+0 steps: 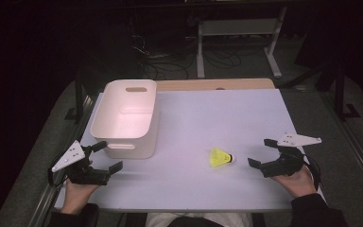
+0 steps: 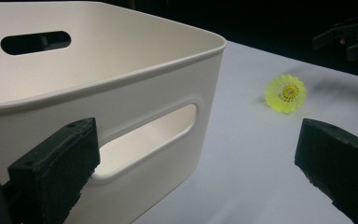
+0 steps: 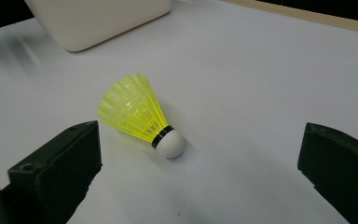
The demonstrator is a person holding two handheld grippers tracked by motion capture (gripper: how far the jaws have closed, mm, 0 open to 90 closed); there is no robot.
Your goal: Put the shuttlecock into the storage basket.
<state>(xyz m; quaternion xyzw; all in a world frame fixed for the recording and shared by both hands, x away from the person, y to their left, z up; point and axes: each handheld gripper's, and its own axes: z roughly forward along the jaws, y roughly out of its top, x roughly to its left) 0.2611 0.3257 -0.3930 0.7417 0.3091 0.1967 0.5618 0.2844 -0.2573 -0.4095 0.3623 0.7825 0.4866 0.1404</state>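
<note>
A yellow shuttlecock (image 1: 220, 157) with a white cork tip lies on its side on the white table (image 1: 208, 118), right of centre. My right gripper (image 1: 260, 152) rests just right of it, open, with the cork end pointing toward the jaws; in the right gripper view the shuttlecock (image 3: 140, 116) lies ahead between the spread jaws, untouched. A white plastic bin (image 1: 126, 117) with handle slots stands at the left. My left gripper (image 1: 108, 156) is open near the bin's front wall; in the left gripper view the bin (image 2: 121, 93) is close ahead and the shuttlecock (image 2: 285, 93) farther right.
A wooden strip (image 1: 217, 84) runs along the table's far edge. Beyond it stand a metal frame (image 1: 236, 42) and cables on a dark floor. The table's middle and far right are bare white surface. The other gripper (image 2: 349, 37) shows at the upper right of the left gripper view.
</note>
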